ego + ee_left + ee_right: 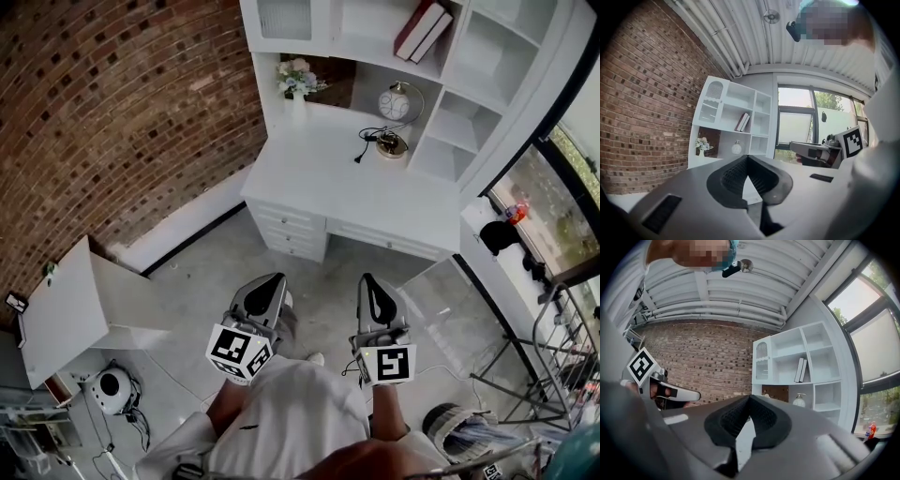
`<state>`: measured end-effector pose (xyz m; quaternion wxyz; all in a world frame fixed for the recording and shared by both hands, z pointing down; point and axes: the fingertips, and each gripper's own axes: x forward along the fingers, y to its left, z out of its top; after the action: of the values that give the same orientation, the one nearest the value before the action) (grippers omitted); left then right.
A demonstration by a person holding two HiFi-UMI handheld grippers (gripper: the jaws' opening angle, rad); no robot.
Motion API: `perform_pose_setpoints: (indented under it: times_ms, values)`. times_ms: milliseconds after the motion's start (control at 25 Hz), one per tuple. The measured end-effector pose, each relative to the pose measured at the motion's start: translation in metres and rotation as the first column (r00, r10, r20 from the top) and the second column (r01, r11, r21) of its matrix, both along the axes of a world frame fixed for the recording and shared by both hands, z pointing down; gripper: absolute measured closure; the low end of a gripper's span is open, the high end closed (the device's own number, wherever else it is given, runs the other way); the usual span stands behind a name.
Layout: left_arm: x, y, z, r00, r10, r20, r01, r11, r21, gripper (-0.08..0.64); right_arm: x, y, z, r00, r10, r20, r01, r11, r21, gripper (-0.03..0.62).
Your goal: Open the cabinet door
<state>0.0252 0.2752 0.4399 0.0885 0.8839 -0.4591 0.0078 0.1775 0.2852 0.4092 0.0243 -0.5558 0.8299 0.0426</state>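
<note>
A white desk (347, 183) with a shelf hutch stands against the brick wall, some way ahead of both grippers. At the hutch's top left is a small cabinet door (284, 19) with a glazed, arched panel, shut; it also shows in the left gripper view (713, 93) and the right gripper view (761, 359). My left gripper (272, 281) and right gripper (370, 281) are held side by side close to the person's body, pointing level at the desk. Each has its jaw tips together with nothing between them, left (747, 157) and right (750, 397). Neither touches the furniture.
On the hutch stand two books (422, 30), a vase of flowers (298, 80) and a round lamp (397, 103). Drawers (292, 230) run under the desktop. A white box (66, 314) sits at the left by the brick wall (112, 112); a window (562, 197) and wire rack (553, 375) are at the right.
</note>
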Motion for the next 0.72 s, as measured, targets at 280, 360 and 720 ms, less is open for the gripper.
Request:
perform_pose_setpoints:
  times_ms: [280, 360, 720]
  values:
    - [0.003, -0.055, 0.002, 0.999, 0.034, 0.0, -0.034, 0.999, -0.009, 0.551, 0.011, -0.047, 0.001, 0.998, 0.056, -0.001, -0.056, 0.998, -0.011, 0.58]
    - [0.004, -0.072, 0.001, 0.999, 0.043, -0.004, -0.043, 0.999, -0.008, 0.551, 0.013, -0.063, 0.003, 0.998, 0.07, -0.003, -0.07, 0.997, -0.018, 0.58]
    - [-0.005, -0.151, -0.003, 0.996, 0.084, -0.012, -0.084, 0.996, -0.011, 0.551, -0.006, -0.137, 0.0, 0.996, 0.087, 0.0, -0.087, 0.996, -0.033, 0.58]
